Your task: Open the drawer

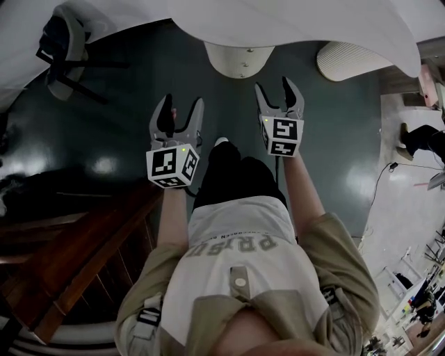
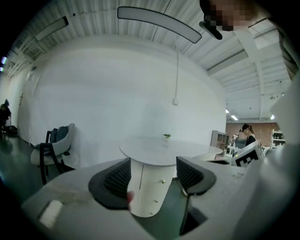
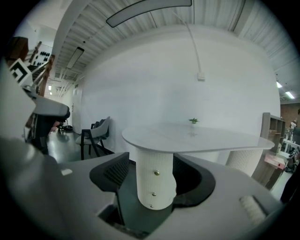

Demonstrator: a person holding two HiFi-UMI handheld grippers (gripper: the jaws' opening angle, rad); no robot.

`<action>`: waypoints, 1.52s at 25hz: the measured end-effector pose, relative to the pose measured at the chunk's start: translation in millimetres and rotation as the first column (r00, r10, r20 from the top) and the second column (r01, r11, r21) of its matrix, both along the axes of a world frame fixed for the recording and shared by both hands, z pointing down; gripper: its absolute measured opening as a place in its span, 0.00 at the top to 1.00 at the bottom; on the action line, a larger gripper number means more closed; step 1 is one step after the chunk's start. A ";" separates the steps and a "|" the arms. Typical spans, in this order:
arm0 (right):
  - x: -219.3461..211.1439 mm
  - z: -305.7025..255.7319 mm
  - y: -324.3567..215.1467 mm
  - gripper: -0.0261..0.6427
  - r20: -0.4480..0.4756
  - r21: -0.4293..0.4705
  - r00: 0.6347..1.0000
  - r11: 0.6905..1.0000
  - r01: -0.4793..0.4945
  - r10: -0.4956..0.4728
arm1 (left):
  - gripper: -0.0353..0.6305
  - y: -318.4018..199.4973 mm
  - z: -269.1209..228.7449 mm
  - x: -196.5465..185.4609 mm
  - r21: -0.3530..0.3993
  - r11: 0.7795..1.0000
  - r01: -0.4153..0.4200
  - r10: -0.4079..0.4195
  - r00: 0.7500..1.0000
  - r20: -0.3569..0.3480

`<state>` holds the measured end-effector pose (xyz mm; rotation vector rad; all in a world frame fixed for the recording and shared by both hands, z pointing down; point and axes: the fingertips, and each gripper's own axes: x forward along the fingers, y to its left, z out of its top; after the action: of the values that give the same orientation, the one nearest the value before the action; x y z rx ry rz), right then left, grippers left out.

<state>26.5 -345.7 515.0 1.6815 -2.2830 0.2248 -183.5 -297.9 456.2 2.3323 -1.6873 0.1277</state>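
— Both pairs of jaws, how do they stand?
— My left gripper [image 1: 182, 104] and right gripper [image 1: 274, 87]: jaws apart, nothing between them.
— The drawer [image 3: 157, 185]?
— Twelve o'clock, in the white pedestal [image 1: 240, 59] under the table [image 1: 313, 21], knobs [image 3: 156, 173] facing me, well apart from both.

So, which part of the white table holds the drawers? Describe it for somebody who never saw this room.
Find the big white table in front of the white wall. Under its rounded left end stands a white ribbed column. Unlike the ribbed base further right, it shows three small gold knobs in a vertical row.
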 end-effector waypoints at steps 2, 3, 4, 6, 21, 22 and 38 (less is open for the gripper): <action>0.5 20.5 -10.6 0.52 -0.006 0.004 1.000 1.000 -0.002 0.002 | 0.47 -7.4 23.6 4.8 -0.005 1.000 -0.012 0.012 1.000 0.003; 0.3 30.0 -16.3 0.52 -0.012 0.011 1.000 1.000 -0.001 0.001 | 0.47 -11.1 34.5 6.6 -0.005 1.000 -0.015 0.015 1.000 0.003; -0.1 39.2 -22.0 0.52 -0.017 0.017 1.000 1.000 0.001 -0.001 | 0.47 -14.6 44.8 8.1 -0.003 1.000 -0.017 0.017 1.000 0.003; -1.1 57.7 -33.3 0.52 -0.024 0.025 1.000 1.000 0.004 -0.004 | 0.47 -20.7 64.3 10.7 0.000 1.000 -0.020 0.020 1.000 0.004; -9.9 188.5 -133.9 0.58 -0.033 0.020 0.999 0.999 -0.034 0.035 | 0.47 -58.9 203.2 8.4 0.043 0.999 -0.015 0.014 1.000 0.011; -10.4 194.8 -140.1 0.58 -0.035 0.015 0.999 0.999 -0.038 0.038 | 0.47 -60.2 209.3 7.5 0.044 0.999 -0.012 0.012 1.000 0.010; -17.8 206.0 -184.2 0.78 -0.036 0.026 0.996 0.996 -0.086 0.087 | 0.47 -67.3 240.5 4.5 0.009 1.000 0.011 -0.011 1.000 -0.016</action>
<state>8.7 -529.9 721.0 1.7843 -2.1971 0.1834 -179.0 -365.2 696.7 2.3239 -1.6962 0.1001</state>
